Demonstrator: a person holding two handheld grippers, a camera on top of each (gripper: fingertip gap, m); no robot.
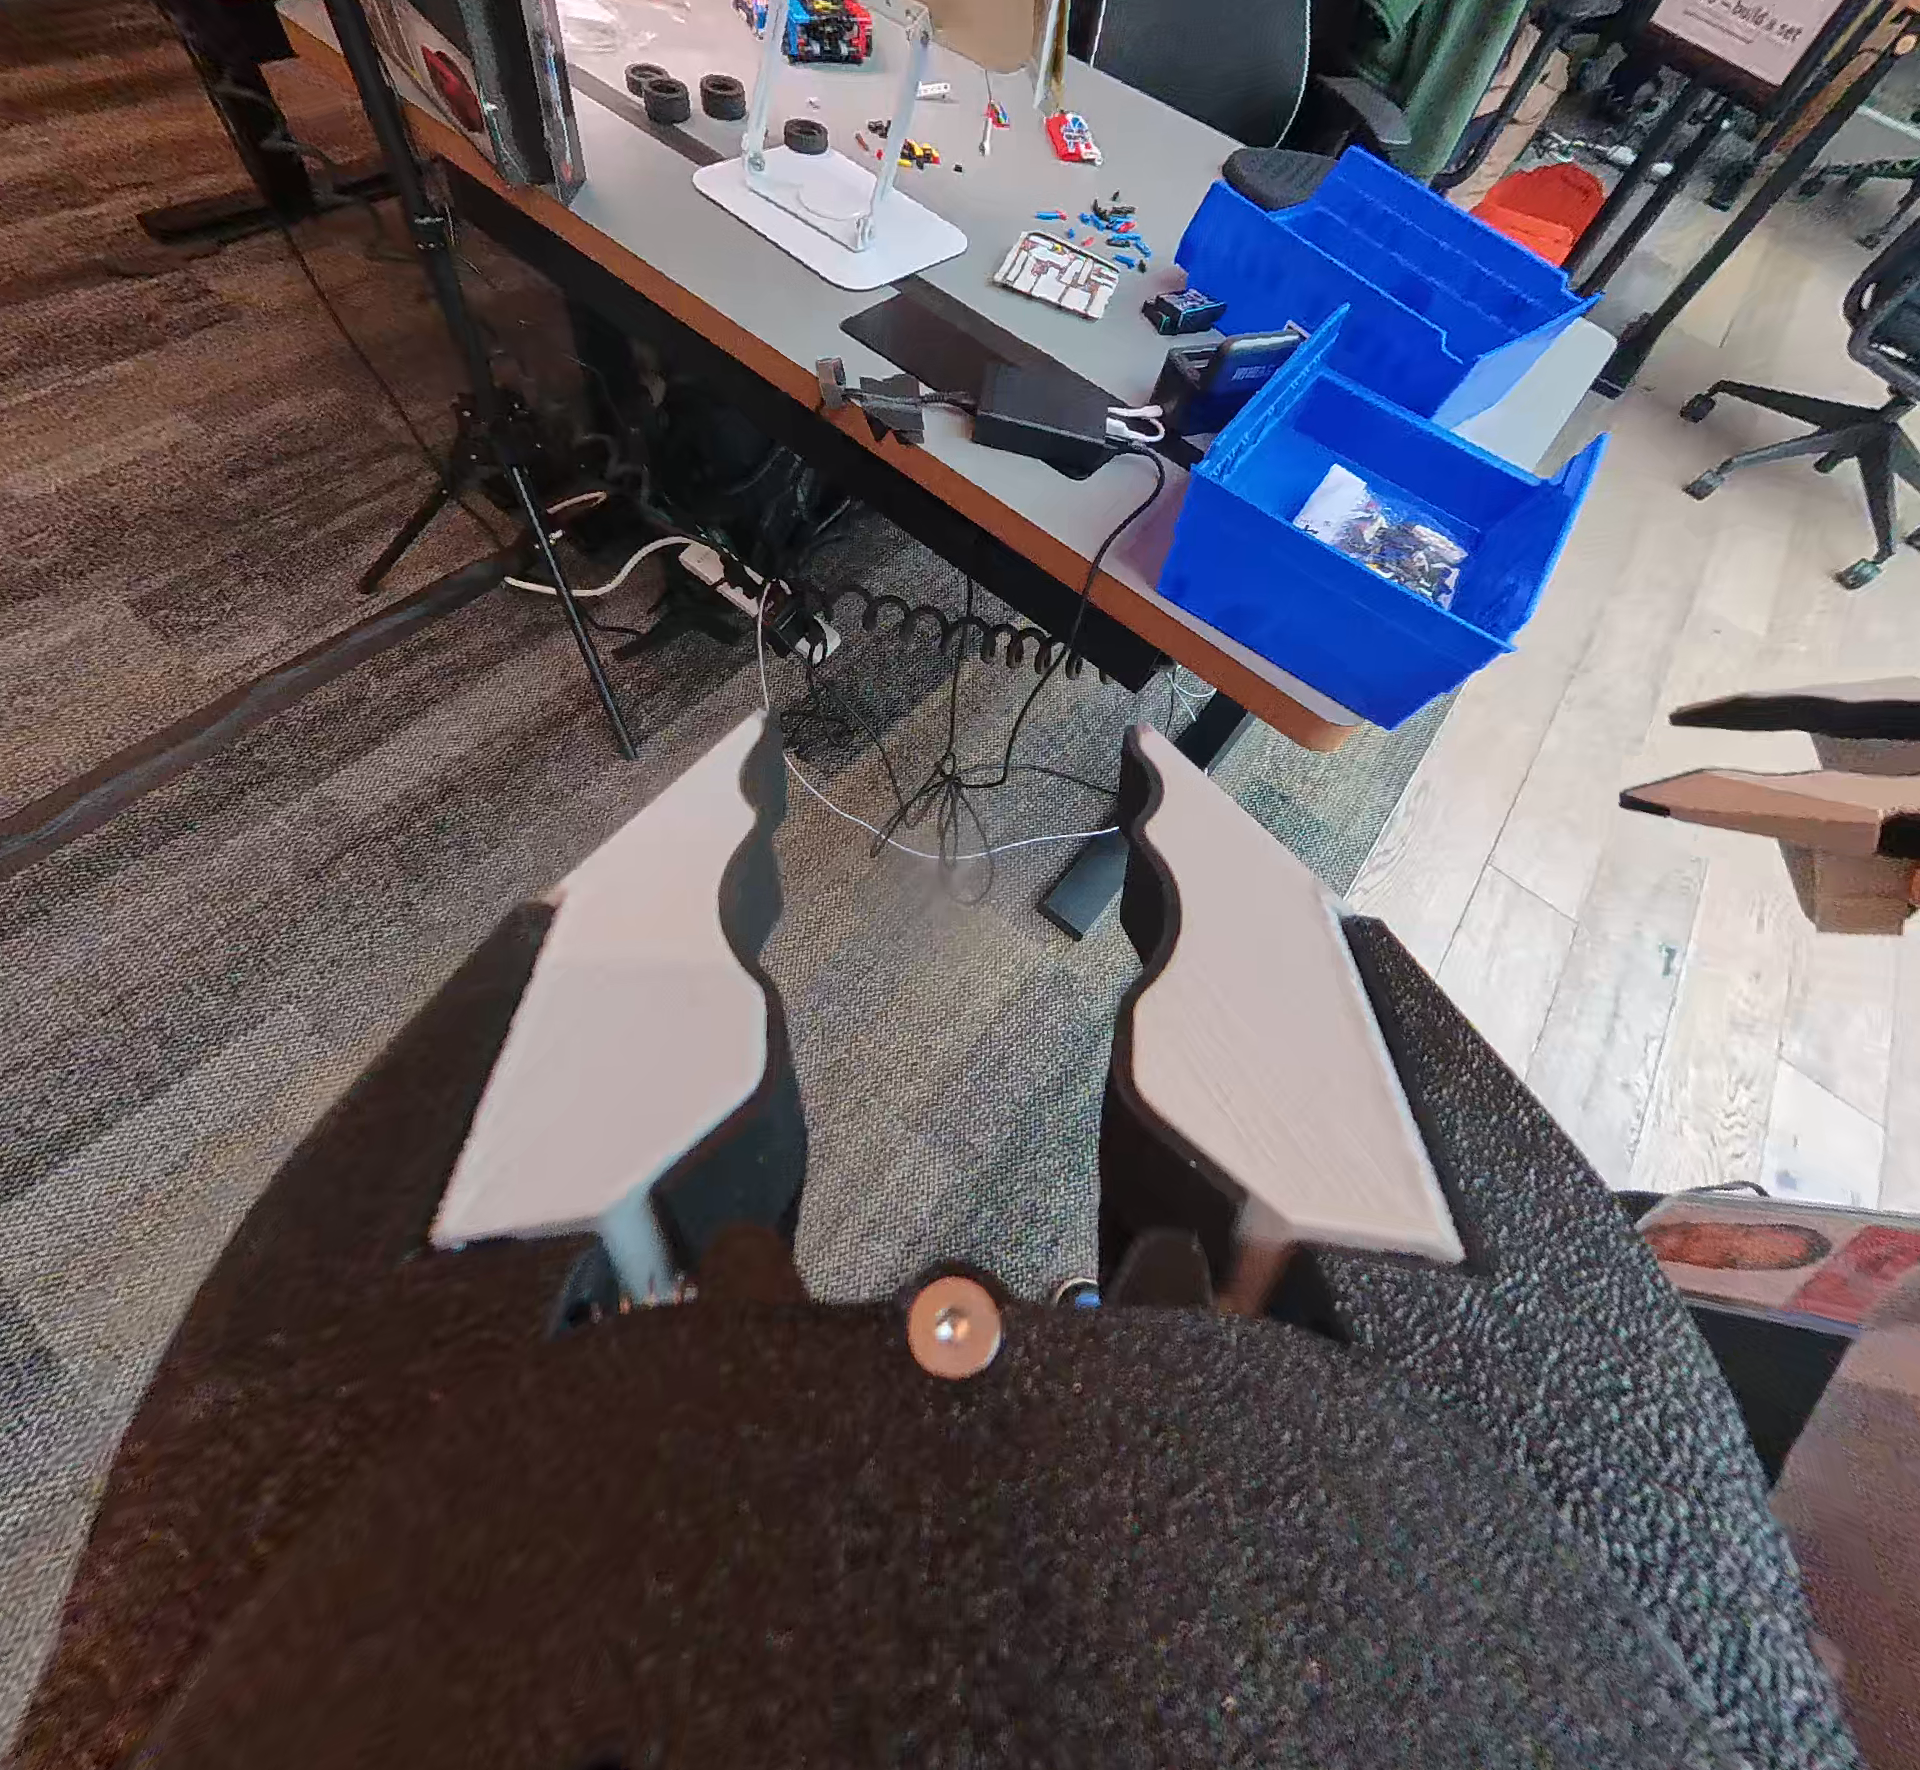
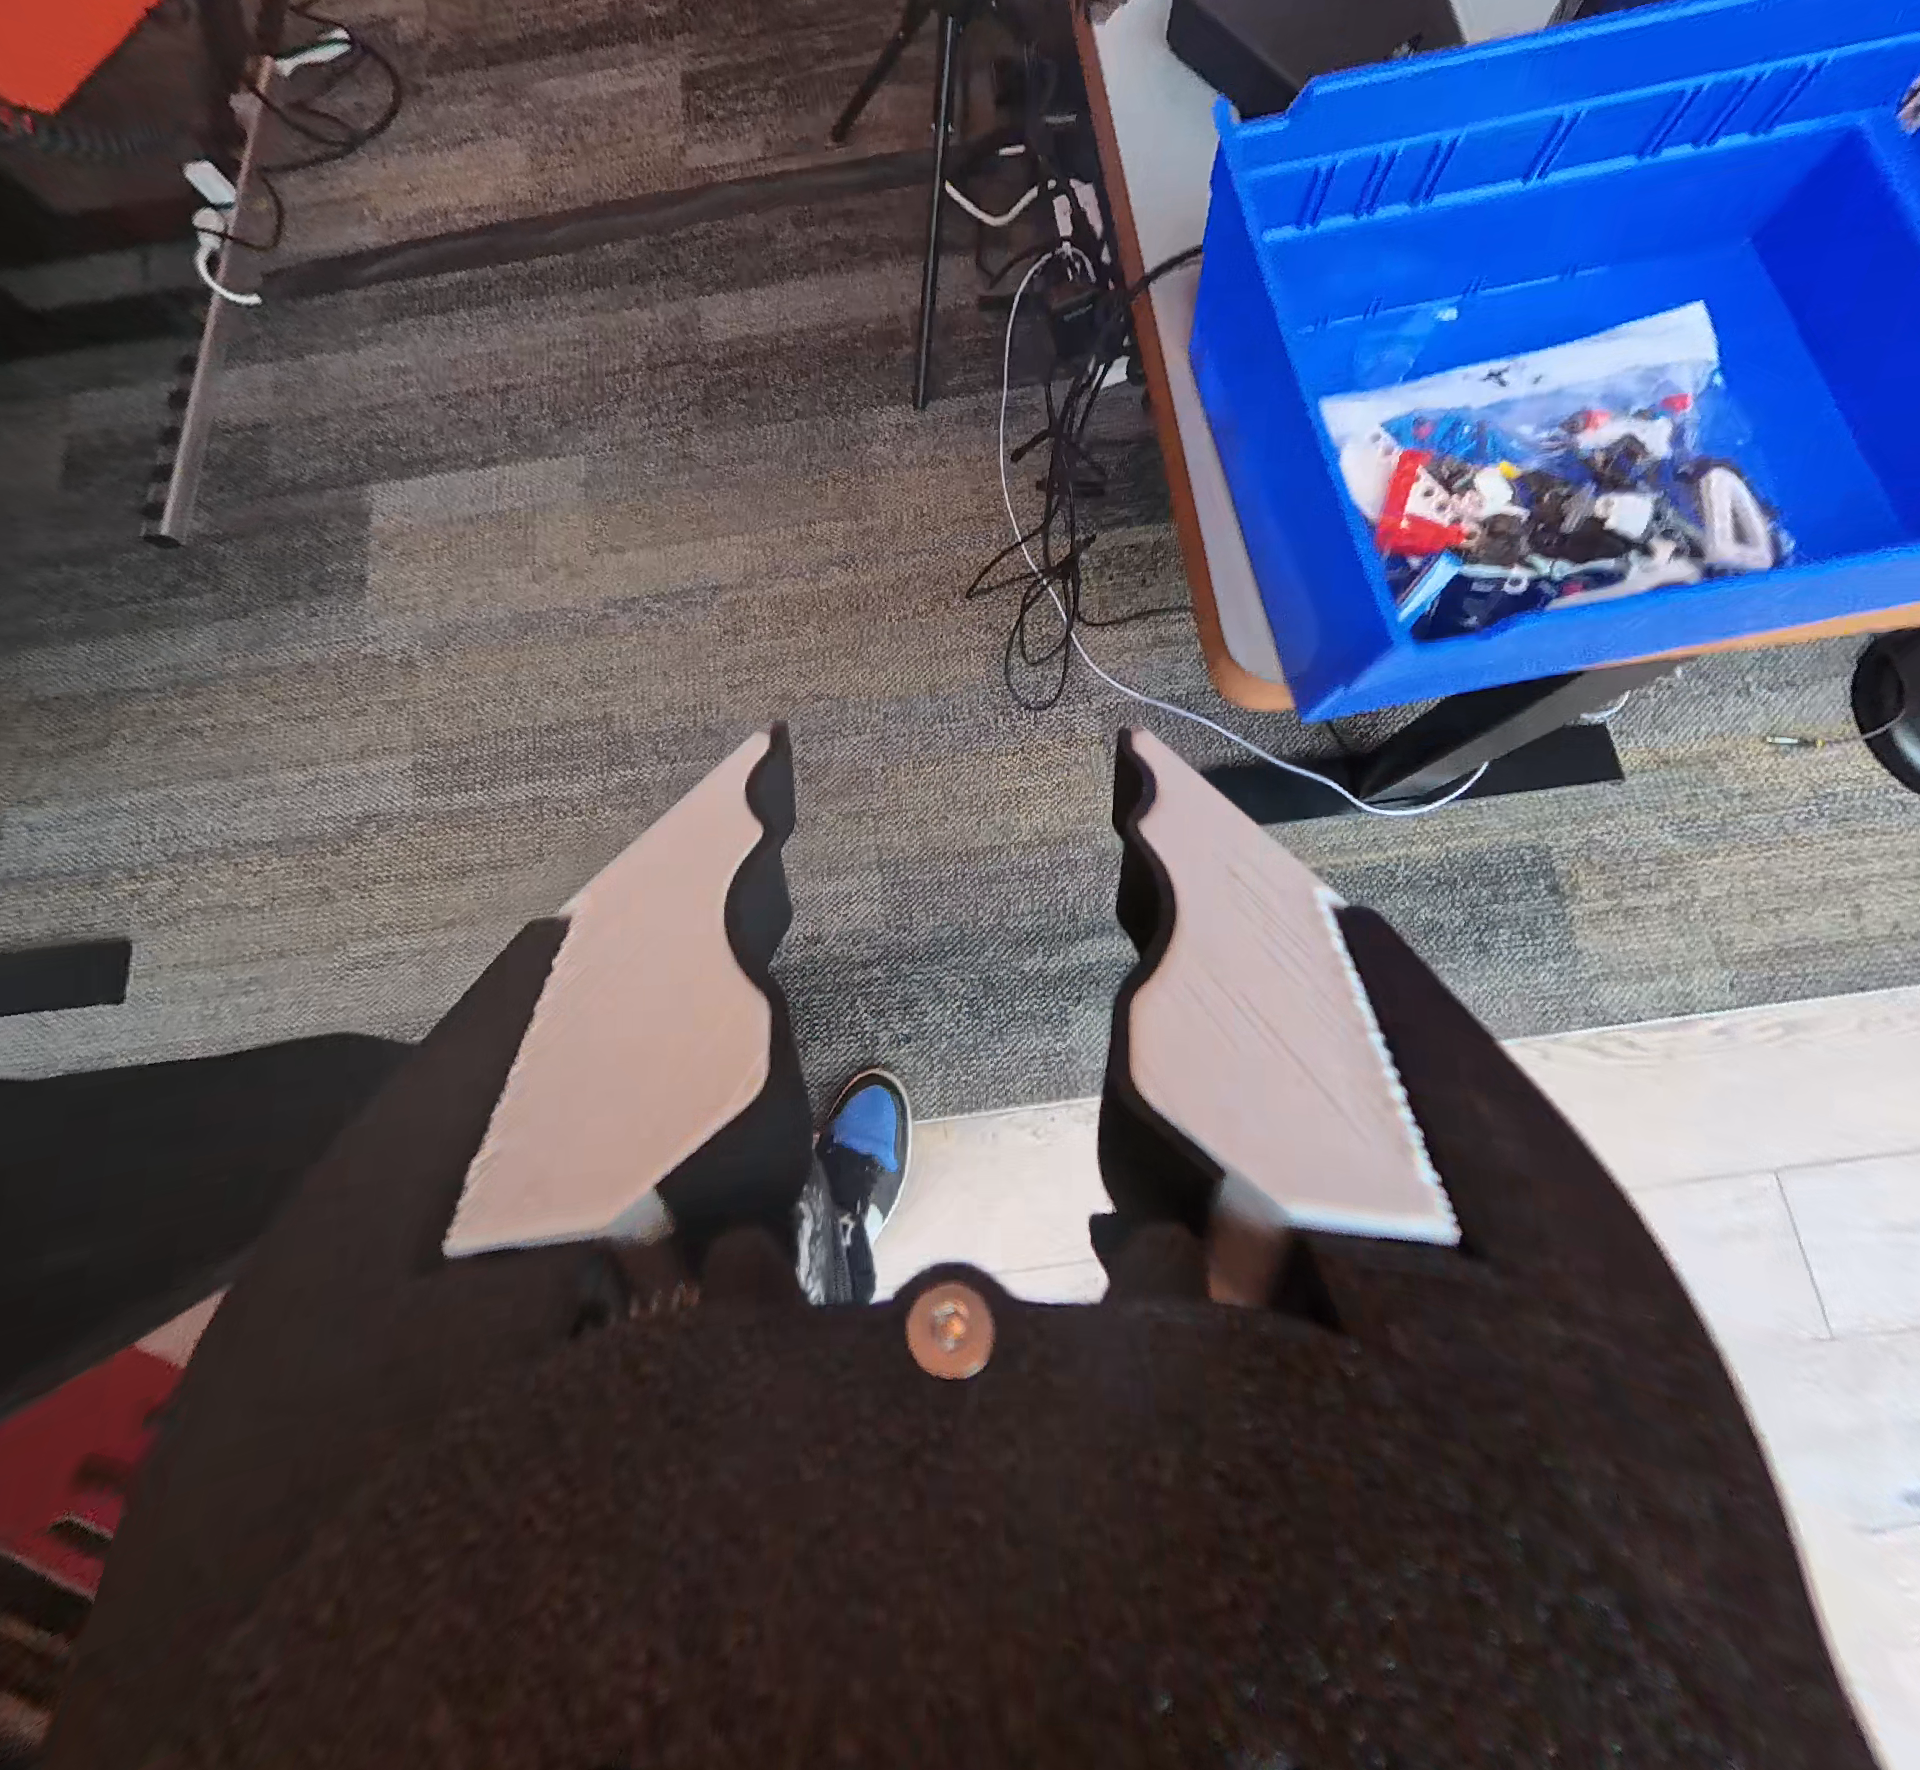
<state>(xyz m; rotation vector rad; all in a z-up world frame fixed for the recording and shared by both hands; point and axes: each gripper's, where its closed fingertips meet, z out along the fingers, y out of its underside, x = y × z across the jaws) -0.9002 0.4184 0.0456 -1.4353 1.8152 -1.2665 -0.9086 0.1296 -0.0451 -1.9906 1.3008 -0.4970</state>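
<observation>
My left gripper [image 1: 951, 754] is open and empty, held in the air above the carpet, short of the grey table [image 1: 790, 286]. My right gripper [image 2: 951, 754] is open and empty too, above the carpet, left of a blue bin [image 2: 1351, 515] at the table's corner. That bin holds a clear bag of small toy bricks [image 2: 1548, 484]; both show in the left wrist view, the bin [image 1: 1299, 598] and the bag [image 1: 1382, 536]. The right gripper's fingers [image 1: 1766, 811] show at the right edge of the left wrist view.
A second blue bin [image 1: 1382, 286] stands behind the first. The table carries loose bricks [image 1: 1101, 229], black tyres [image 1: 681, 94], a white stand [image 1: 831, 203], a small brick model [image 1: 826, 21] and a black power brick [image 1: 1039, 421]. Tripod legs [image 1: 488, 390] and cables [image 1: 956, 785] lie beneath. A shoe [image 2: 857, 1170] is below me.
</observation>
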